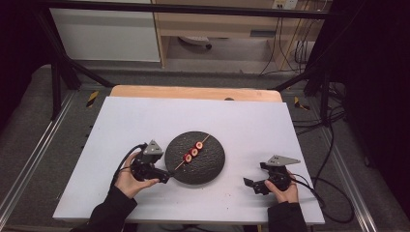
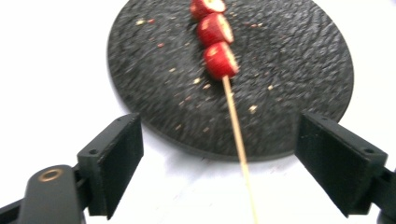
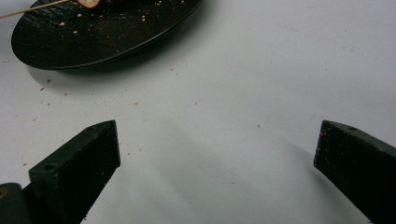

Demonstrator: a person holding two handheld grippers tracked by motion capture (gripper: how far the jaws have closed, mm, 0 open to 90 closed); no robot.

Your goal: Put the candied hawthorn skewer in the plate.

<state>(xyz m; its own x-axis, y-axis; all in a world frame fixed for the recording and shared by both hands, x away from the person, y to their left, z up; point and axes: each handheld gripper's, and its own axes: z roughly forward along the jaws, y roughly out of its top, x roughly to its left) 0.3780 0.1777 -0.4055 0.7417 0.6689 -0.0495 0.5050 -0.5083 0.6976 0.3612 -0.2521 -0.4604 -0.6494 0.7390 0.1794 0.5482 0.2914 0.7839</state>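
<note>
A round black textured plate (image 1: 212,166) lies a little near of the middle of the white rectangular surface (image 1: 145,121). Across the plate lies a thin wooden skewer (image 1: 179,165) carrying three red fruit slices (image 1: 193,152). It runs diagonally, its bare near-left end passing over the plate's near-left rim and its far tip pointing right and away.

The left tool (image 1: 167,176) sits at the plate's near-left edge, held in the person's left hand (image 1: 128,180). In the left gripper view its two black jaws stand wide apart, one either side of the skewer's bare stick (image 2: 238,140), which runs up between them without touching either pad. The three slices (image 2: 219,60) lie further along, over the plate (image 2: 289,60), which is scattered with small crumbs.

The right tool (image 1: 256,185) rests near the surface's near-right part, in the right hand (image 1: 285,192), well apart from the plate. Its jaws are also spread wide with nothing between them; the right gripper view shows bare white surface (image 3: 243,93) ahead and the plate's rim (image 3: 116,46) at far left.

Open room is wide on the far half of the surface and along its left side. Between the plate's right rim and the right tool the surface is bare. Both hands lie close to the near edge.
</note>
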